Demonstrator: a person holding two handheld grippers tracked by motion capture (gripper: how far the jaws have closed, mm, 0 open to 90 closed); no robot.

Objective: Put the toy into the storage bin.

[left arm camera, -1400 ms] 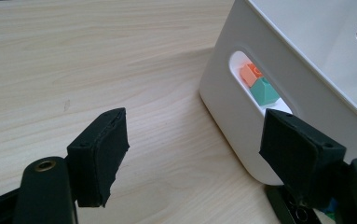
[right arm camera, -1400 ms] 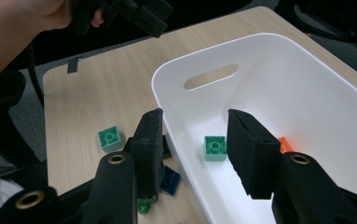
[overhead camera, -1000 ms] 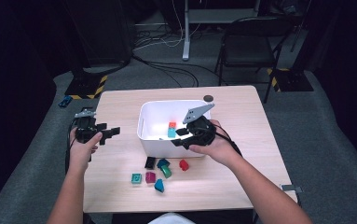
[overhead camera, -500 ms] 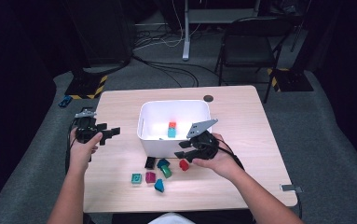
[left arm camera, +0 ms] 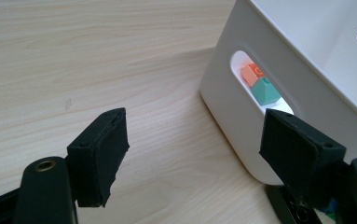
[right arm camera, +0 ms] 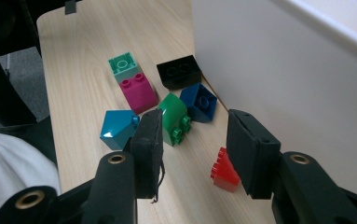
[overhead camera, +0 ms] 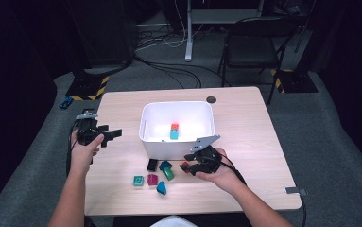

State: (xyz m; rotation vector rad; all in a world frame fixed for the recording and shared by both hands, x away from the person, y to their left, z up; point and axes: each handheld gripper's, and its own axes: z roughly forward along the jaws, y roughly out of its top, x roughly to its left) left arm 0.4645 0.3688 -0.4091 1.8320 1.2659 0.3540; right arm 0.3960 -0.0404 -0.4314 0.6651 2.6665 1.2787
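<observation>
Right gripper (right arm camera: pixel 195 149), jaws spread and empty, hovers over the small red plastic brick (right arm camera: pixel 224 171) lying tipped on its side near the white plastic bin (overhead camera: pixel 178 124). Left gripper (left arm camera: pixel 195 158) is spread, empty.

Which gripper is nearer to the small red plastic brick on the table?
Right. The right gripper hovers right at the red brick; the left gripper is away beyond the white bin.

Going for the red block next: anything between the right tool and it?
Nothing visible. The right tool is open, and the red block lies on bare table by its right jaw, beside the white bin; green block sits left.
</observation>
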